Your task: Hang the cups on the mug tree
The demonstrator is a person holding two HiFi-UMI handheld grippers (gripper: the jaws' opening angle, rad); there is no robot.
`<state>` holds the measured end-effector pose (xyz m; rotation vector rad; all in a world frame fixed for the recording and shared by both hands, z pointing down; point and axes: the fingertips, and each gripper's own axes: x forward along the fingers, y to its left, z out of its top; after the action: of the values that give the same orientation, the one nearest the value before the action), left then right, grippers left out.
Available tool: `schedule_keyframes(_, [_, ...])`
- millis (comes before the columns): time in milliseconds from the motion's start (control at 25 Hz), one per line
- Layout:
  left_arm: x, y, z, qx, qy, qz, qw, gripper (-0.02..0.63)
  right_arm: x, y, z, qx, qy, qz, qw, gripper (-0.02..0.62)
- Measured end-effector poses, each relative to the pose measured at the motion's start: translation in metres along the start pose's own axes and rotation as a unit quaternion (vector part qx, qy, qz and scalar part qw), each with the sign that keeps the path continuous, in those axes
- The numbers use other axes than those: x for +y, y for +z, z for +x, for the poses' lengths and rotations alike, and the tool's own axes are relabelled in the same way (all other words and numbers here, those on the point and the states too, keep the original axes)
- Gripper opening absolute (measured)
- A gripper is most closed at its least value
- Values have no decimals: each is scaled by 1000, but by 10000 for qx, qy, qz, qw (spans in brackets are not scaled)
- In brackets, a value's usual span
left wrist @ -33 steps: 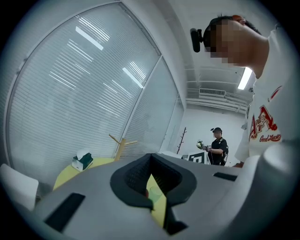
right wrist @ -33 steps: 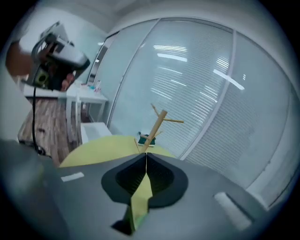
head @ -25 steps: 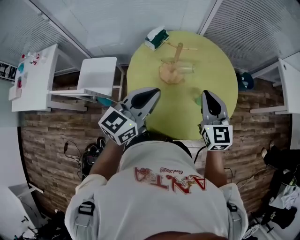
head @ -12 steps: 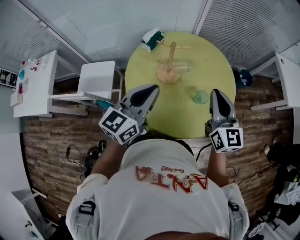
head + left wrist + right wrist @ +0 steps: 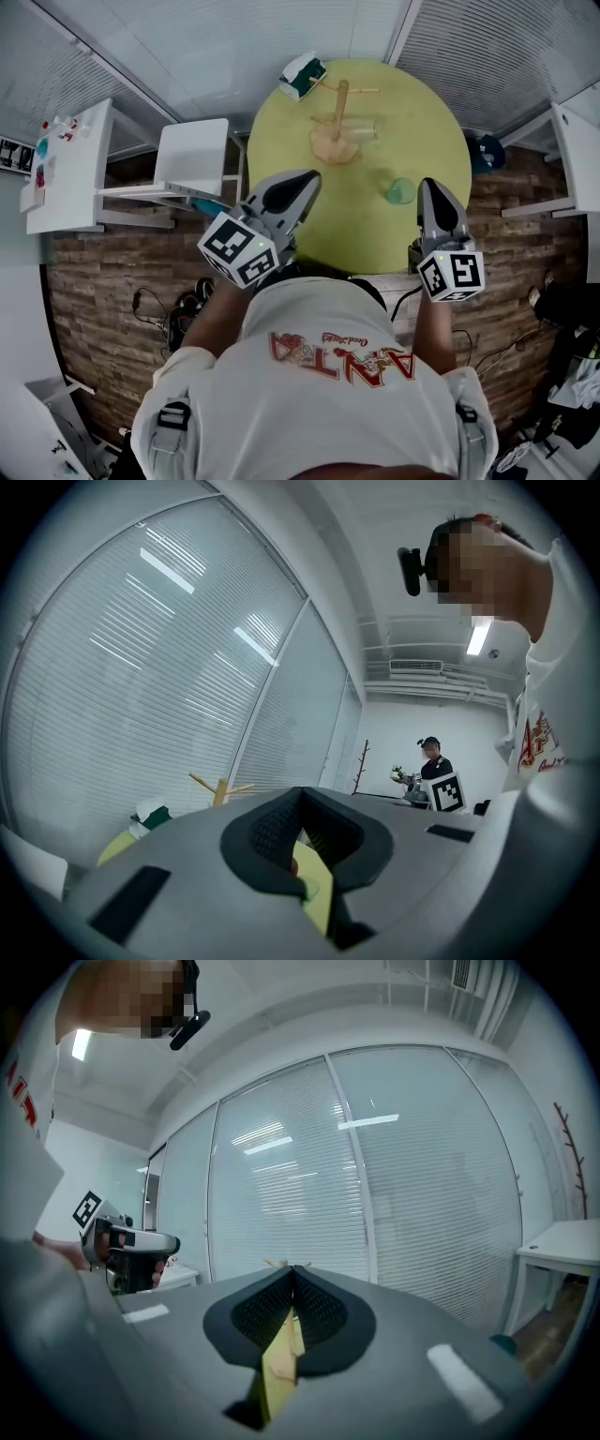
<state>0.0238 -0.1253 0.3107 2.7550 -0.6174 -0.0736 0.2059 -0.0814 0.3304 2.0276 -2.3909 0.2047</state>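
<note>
**1. Change.** The right gripper [image 5: 434, 187] has drawn off toward the lower right of the head view. The green cup [image 5: 401, 191], half covered by that jaw 1 second ago, now shows whole. It sits just left of the gripper's tip and does not touch it. We judge that no cup is in hand and the pick-up has not begun. The green cup looks the nearest candidate.

**2. Layout, left to right, head view.**
- A chair [image 5: 192, 155] stands at centre left, off the table [image 5: 347, 220].
- The left gripper [image 5: 302, 184] hangs over the table's lower-left edge. In its own view the jaws meet at the tips with nothing between them.
- A box [image 5: 302, 77] sits at the table's upper-left rim.
- The mug tree [image 5: 339, 117] stands at upper centre.
- A clear cup [image 5: 364, 131] shows against the tree's right side. We cannot tell whether it hangs or lies.
- The green cup sits right of centre, well apart from the tree.
- The right gripper hangs over the lower-right edge, jaws pressed together and empty.

**3. Against the earlier frames.** The left gripper keeps its place in frame. The tree and box sit slightly further left than 1 second ago. We read this as head motion, not moved objects. Since 0.5 second ago almost nothing differs.
</note>
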Motion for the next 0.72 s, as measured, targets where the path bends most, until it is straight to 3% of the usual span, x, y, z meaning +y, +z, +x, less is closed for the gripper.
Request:
schedule_keyframes(280, [-6, -10, 9, 264, -74, -39, 9996, 9, -45, -84, 0, 1086, -92, -538, 9926, 6])
schedule_keyframes(320, [-6, -12, 11, 319, -88, -43, 9994, 9, -54, -101, -2, 1307, -107, -522, 9900, 29])
schedule_keyframes(400, [-9, -20, 16, 422, -157, -58, 9990, 9, -70, -136, -6, 1770, -137, -396, 9833, 200])
schedule_keyframes(440, [-11, -24, 19, 490, -210, -51, 9986, 9, -75, -151, -8, 1974, -144, -351, 9796, 234])
schedule_keyframes(720, [-23, -39, 35, 810, -204, -161, 9964, 9, -87, -236, -5, 2802, 41, -254, 9596, 301])
